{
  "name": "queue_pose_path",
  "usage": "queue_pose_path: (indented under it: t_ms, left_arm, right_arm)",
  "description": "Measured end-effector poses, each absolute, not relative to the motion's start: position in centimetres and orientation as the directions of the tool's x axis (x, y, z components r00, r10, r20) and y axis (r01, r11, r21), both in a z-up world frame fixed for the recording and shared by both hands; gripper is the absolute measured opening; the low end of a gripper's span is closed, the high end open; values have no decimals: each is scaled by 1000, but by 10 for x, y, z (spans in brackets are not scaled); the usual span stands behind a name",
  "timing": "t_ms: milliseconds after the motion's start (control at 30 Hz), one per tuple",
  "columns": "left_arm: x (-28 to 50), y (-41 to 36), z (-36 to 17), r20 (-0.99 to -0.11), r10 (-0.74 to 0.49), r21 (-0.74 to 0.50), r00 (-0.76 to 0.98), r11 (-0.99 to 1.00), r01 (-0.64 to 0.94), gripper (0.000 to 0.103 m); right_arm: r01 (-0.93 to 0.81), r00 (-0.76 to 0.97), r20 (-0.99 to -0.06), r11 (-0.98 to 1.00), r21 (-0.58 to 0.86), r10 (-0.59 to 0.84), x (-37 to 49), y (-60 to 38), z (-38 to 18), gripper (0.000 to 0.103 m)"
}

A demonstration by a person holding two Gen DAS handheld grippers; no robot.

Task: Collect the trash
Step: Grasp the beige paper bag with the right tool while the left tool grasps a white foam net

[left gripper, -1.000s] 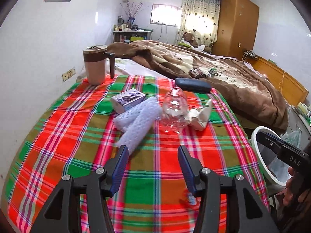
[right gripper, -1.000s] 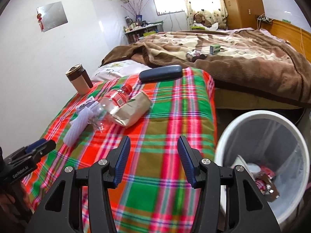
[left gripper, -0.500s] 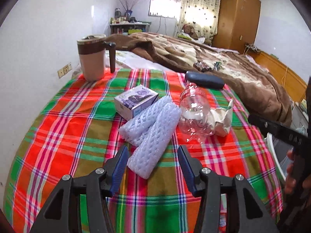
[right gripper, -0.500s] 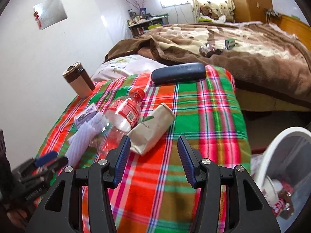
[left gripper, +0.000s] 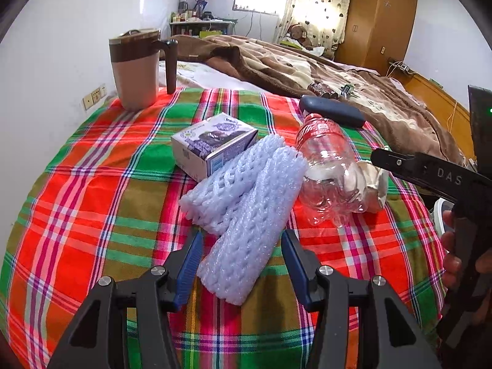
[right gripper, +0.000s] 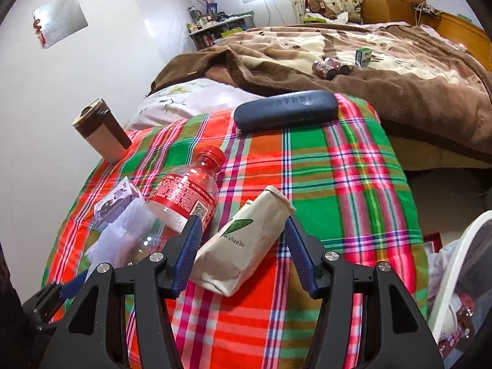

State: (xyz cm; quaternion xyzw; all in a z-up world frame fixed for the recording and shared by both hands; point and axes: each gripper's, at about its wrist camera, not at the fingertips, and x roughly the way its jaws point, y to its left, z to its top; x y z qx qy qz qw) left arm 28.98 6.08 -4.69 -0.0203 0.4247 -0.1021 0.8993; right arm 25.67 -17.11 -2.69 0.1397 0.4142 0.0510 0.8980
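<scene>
On a plaid cloth (left gripper: 92, 184) lie two white foam net sleeves (left gripper: 252, 212), a small purple box (left gripper: 212, 146), an empty clear bottle (left gripper: 326, 172) with a red label, and a beige paper pouch (right gripper: 243, 243). My left gripper (left gripper: 241, 256) is open, with the near end of one foam sleeve between its blue fingers, pads apart from it. My right gripper (right gripper: 241, 247) is open and its jaws are opening; the pouch lies between them, untouched. The bottle (right gripper: 181, 196) lies just left of the right gripper.
A brown lidded mug (left gripper: 136, 67) stands at the cloth's far left. A dark glasses case (right gripper: 286, 109) lies at the far edge, beside a bed with a brown blanket (right gripper: 369, 70). A white bin (right gripper: 455, 276) with rubbish stands low at the right.
Both grippers moved forward and down toward the items. The foam sleeve now lies between the left fingers and the pouch between the right ones. The right jaws widened slightly.
</scene>
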Motion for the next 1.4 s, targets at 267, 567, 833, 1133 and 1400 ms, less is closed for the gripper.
queue_pose_path:
  t_ms: [267,567,833,1133,1400]
  left_arm:
    - [296,60,-55,-773,-211,-136,599,976,169,53]
    - [299,51,-54,-768,-232,-131,597,969,209,53]
    - [303,52,-56,-769,-243,-149,591,967,204,43]
    - [300,50,-56,-765,-247,-147,595,966,212,30]
    - [285,53,-47,-745,-265,-177,613,964,200,29]
  right_arm:
    - [4,594,-795,988,153,120,252,-167,-34,58]
    - [-4,583,-800,985,172,142,244,-181,-38,33]
    - [-26,614,-775,985,172,152,244,-169,-38,22]
    - [-34,633,-760,986,164,148,240,-170,-37,18]
    - [-40,645,-752,988,149,139,233,-169,-36,7]
